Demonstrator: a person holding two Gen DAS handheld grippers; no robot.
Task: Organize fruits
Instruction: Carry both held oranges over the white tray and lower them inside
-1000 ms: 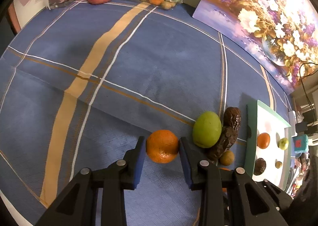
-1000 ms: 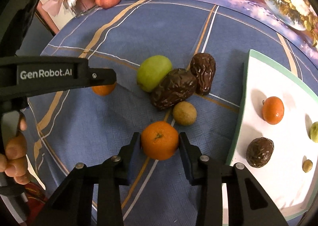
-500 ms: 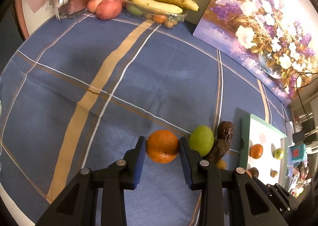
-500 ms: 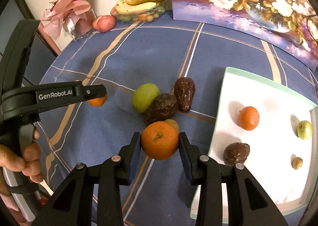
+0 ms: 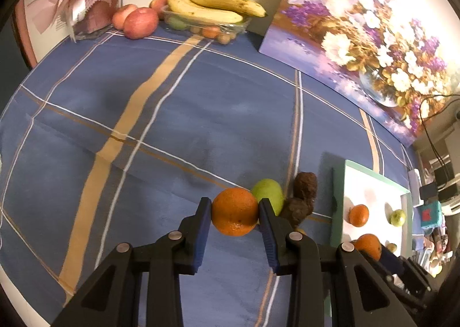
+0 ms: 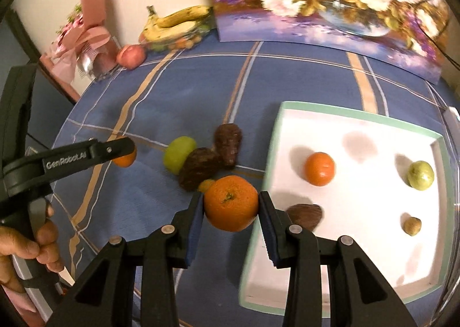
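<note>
While both grippers are clamped on fruit, the nearest thing in the right wrist view is the right gripper (image 6: 231, 209), its blue ribbed pads pressed against either side of a round orange (image 6: 231, 203) with a pebbled skin; its green stem scar faces the camera. This orange hangs above the blue cloth just beside the near left edge of the white tray (image 6: 353, 243), which has a pale green rim and flat floor. On the tray lie a smaller orange (image 6: 320, 169), a round green fruit (image 6: 420, 175), a wrinkled brown fruit (image 6: 304, 215) partly hidden by the right finger, and a small tan nut-like fruit (image 6: 411, 225), all well apart. Just beyond the held orange sits a cluster on the cloth: two dark wrinkled fruits (image 6: 201, 167), one lying crosswise, the other (image 6: 228, 144) with its long axis running away from the camera, a smooth green fruit (image 6: 179, 154) touching them, and a small yellowish fruit (image 6: 206, 184).

Left of that, the left gripper (image 6: 124, 151) bears the raised lettering "GenRobot.AI" along its black arm and grips a second orange (image 5: 235, 211) squarely between its pads, above the tablecloth (image 5: 172, 131), a blue woven cloth with tan and white stripes.

Farthest back, a clear container holds bananas (image 5: 212, 8), long axes running left to right, with red apples (image 5: 141, 22) beside it, a pink bow-wrapped gift (image 5: 80, 5) and a flower painting (image 5: 359, 39) leaning on the wall.
</note>
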